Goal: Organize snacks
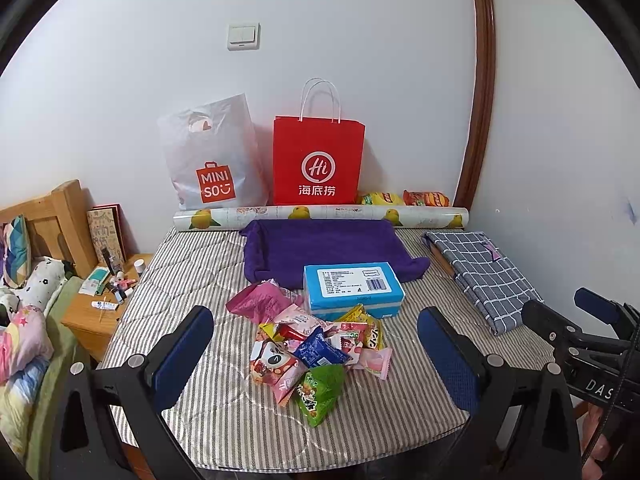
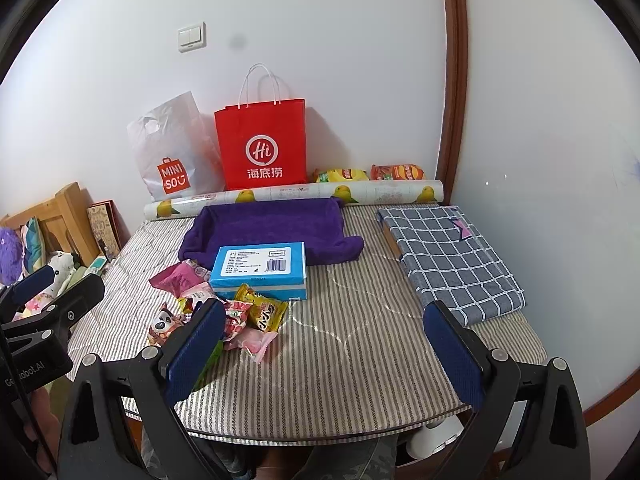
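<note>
A pile of several small snack packets [image 1: 316, 348] lies on the striped table cover, in front of a blue tissue box [image 1: 352, 288]. A green packet [image 1: 320, 394] is nearest, a pink bag [image 1: 260, 300] at the back left. My left gripper [image 1: 316, 364] is open and empty, held above the near table edge with the pile between its fingers. My right gripper [image 2: 324, 356] is open and empty, right of the pile [image 2: 240, 316]; its left finger [image 2: 196, 352] hides part of the pile. The blue box [image 2: 260, 272] also shows there.
A purple towel [image 1: 328, 248] lies behind the box. A checked cloth [image 1: 484, 276] covers something at the right. A lemon-print roll [image 1: 320, 216], a red paper bag [image 1: 318, 160], a white Miniso bag [image 1: 212, 156] and two chip bags [image 1: 404, 199] stand along the wall. A cluttered nightstand [image 1: 100, 308] is left.
</note>
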A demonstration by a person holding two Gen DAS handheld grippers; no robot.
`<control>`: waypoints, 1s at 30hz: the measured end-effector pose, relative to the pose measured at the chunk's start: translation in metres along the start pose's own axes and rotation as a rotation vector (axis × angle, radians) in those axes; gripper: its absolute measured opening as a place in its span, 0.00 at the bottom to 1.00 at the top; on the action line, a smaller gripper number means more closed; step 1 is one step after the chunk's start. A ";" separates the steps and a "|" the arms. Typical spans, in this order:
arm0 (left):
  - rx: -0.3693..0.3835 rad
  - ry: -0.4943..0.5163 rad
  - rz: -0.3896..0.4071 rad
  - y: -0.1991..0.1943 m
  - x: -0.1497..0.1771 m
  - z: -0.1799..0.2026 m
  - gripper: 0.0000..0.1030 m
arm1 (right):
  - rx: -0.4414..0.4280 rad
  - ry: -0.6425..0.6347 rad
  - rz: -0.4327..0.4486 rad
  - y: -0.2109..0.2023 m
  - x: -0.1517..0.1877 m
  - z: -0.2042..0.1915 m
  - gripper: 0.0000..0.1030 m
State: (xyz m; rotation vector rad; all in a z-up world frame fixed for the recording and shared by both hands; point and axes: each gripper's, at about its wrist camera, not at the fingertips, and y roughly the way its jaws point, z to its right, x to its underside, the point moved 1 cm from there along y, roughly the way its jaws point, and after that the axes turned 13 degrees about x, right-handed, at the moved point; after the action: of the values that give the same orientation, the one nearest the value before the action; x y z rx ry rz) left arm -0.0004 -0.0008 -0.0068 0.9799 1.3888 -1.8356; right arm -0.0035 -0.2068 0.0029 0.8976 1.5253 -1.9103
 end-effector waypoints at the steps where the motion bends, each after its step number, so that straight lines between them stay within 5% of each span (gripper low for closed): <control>1: -0.002 -0.001 0.000 0.000 0.000 0.000 1.00 | 0.000 -0.001 0.000 0.000 0.000 0.000 0.95; 30: 0.007 0.002 0.010 -0.002 -0.003 0.000 1.00 | 0.001 -0.010 0.006 -0.002 0.001 -0.007 0.95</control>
State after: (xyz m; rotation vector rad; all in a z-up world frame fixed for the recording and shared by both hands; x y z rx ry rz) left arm -0.0004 0.0000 -0.0038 0.9906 1.3773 -1.8340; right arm -0.0048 -0.1996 0.0026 0.8907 1.5145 -1.9090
